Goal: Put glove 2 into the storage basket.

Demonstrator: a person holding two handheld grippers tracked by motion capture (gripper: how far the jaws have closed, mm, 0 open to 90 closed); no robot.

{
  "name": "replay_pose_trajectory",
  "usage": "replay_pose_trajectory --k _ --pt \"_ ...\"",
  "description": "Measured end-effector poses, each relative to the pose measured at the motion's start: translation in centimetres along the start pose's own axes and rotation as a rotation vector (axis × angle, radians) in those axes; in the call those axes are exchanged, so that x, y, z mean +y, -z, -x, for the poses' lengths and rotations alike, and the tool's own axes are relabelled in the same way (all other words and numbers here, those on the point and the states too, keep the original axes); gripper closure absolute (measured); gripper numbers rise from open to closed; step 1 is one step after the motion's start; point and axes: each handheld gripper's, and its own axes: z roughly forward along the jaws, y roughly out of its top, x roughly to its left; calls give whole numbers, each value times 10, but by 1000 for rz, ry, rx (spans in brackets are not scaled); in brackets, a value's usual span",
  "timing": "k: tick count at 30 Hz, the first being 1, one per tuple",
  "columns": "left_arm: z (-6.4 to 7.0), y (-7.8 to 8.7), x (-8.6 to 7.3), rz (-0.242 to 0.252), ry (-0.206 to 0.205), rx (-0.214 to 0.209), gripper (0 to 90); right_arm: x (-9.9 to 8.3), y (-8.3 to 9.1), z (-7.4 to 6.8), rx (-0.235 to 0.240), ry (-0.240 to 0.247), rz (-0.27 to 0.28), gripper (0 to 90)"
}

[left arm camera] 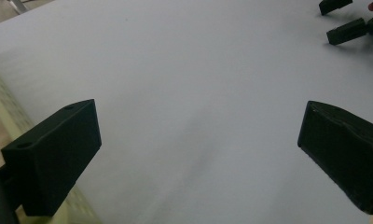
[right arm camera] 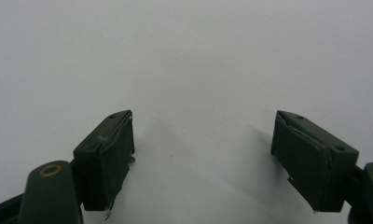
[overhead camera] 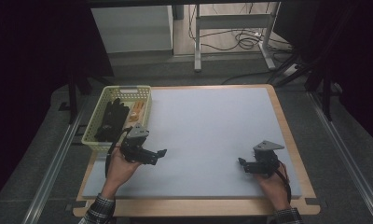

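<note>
My left gripper (overhead camera: 159, 156) is held low over the near left part of the pale grey mat (overhead camera: 208, 126), just in front of the basket, and points right. In the left gripper view its jaws (left arm camera: 198, 135) stand wide open with bare mat between them. My right gripper (overhead camera: 242, 164) hovers at the near right of the mat and points left. Its jaws (right arm camera: 203, 135) are also open, with nothing between them. The other gripper's two black fingertips (left arm camera: 345, 30) show at the top right of the left gripper view.
A pale yellow perforated basket (overhead camera: 126, 88) stands at the mat's left edge, its wall (left arm camera: 0, 102) close beside my left jaw. It holds black items (overhead camera: 111, 119) and an orange piece (overhead camera: 137, 113). The wooden table rim (overhead camera: 294, 140) frames the mat.
</note>
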Motion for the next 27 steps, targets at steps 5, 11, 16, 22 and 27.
replay_pose_trajectory --k 5,11,16,22,27 --pt "8 -6 -6 7 -5 -13 0 0 0 0 0 0 0 209" --pt "16 -18 -14 -1 -18 -19 0 0 0 0 0 0 0 209" --pt "20 -27 -21 -7 -25 -29 0 0 0 0 0 0 0 208" --pt "26 -36 -28 -19 -35 -35 0 0 0 0 0 0 0 209" --pt "27 -42 -35 -22 -30 -40 0 0 0 0 0 0 0 208"
